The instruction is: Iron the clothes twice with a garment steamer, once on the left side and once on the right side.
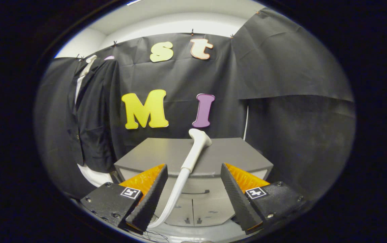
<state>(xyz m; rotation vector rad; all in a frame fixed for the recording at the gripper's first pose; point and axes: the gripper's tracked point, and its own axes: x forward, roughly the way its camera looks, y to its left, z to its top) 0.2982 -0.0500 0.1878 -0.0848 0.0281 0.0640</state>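
Note:
A white garment steamer head lies on top of a grey cabinet, its nozzle pointing away from me and its white hose running down over the cabinet's front edge, close to my left finger. A dark suit jacket over a white shirt hangs on the booth wall, left of the cabinet. My gripper is open, its fingers spread wide. The steamer handle sits just ahead of and between the fingertips, untouched.
The grey cabinet has small doors or drawers on its front face. Black cloth walls enclose the booth behind and to the right. A white rounded object shows below the jacket's hem.

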